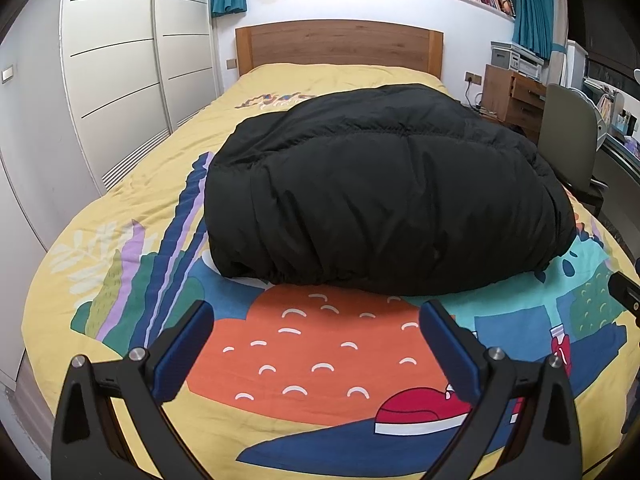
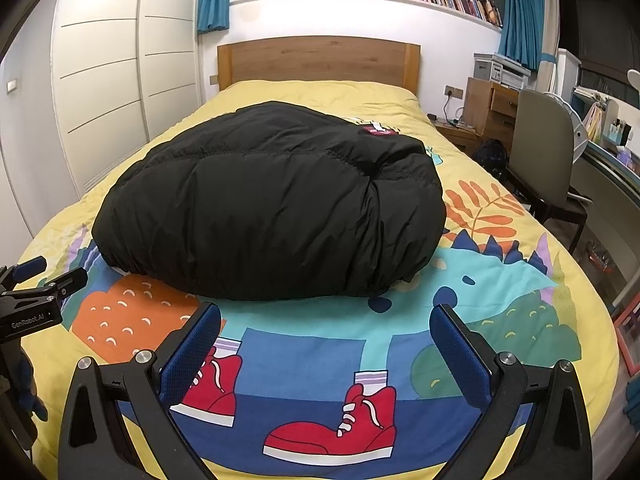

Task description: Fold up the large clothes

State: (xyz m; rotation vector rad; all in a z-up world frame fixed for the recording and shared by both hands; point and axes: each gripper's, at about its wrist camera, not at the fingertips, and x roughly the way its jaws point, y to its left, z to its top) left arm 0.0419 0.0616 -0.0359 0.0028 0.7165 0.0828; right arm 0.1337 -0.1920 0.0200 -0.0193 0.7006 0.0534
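Left wrist: left gripper (image 1: 316, 336) has its jaws spread wide, holding nothing, hanging over the bedspread (image 1: 132, 184). Black puffer jacket (image 1: 384, 196) sits bundled mid-bed, just past the fingertips.
Right wrist: right gripper (image 2: 326, 338) jaws also wide apart, empty. Same jacket (image 2: 272, 204) slightly left of centre, red label on top.

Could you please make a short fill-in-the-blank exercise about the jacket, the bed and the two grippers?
1. The puffy jacket lying on the bed cover is ____ in colour.
2. The jaws of the left gripper and the right gripper are both ____.
3. The shoes printed on the cover are ____.
4. The headboard is made of ____.

Missing words: black; open; red; wood
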